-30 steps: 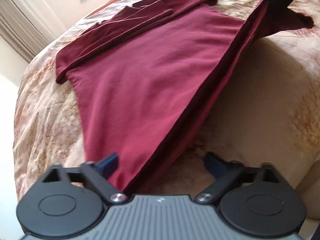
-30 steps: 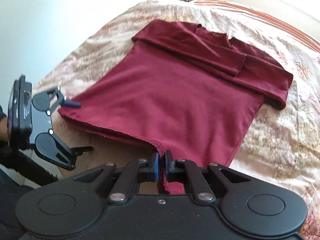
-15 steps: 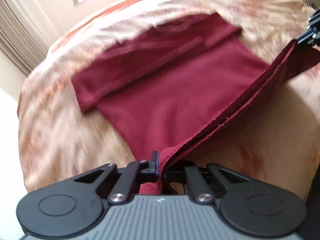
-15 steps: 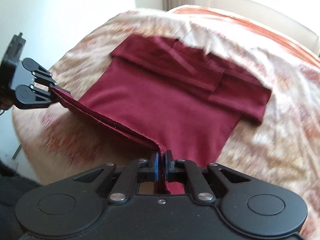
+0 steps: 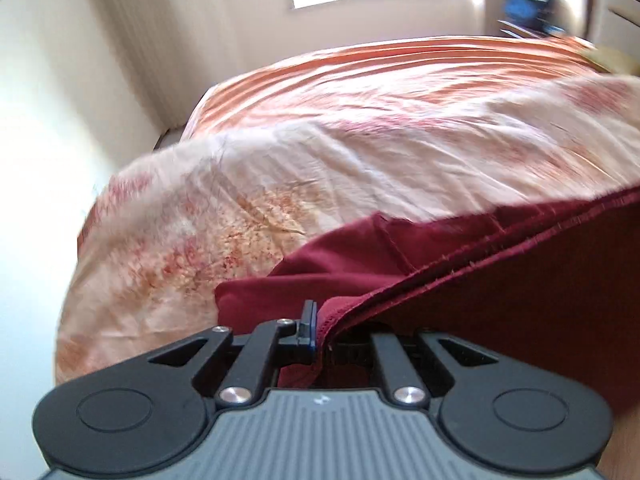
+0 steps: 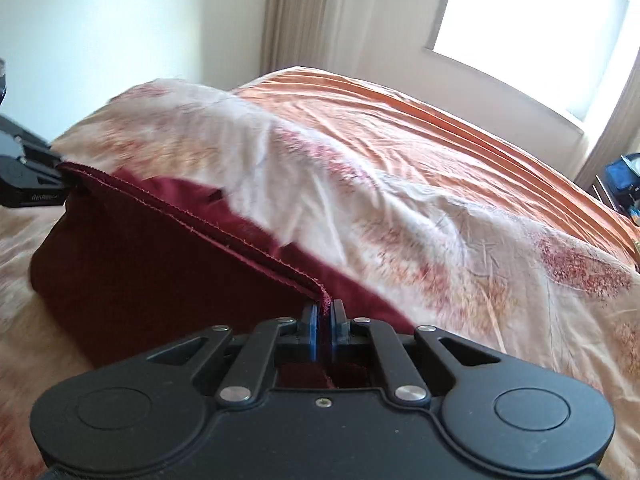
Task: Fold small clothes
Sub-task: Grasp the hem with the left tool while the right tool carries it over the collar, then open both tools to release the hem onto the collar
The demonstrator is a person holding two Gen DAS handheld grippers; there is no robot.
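The left gripper [image 5: 318,330] has its jaws pressed together on one corner of the dark red garment [image 5: 520,292], and the right gripper [image 6: 325,330] pinches the other corner of the same hem [image 6: 192,216], so the stitched edge runs taut between them like a rail. Holding both corners at once keeps that edge straight, which looks meant to carry the near half of the cloth over the far half in one even fold. The garment lies on the patterned bedspread [image 6: 460,216], its lower panel hanging from the raised hem and its far part still flat on the bed. In the right wrist view the left gripper shows at the far left edge, where the hem ends. A slack hem would let the fold land crooked.
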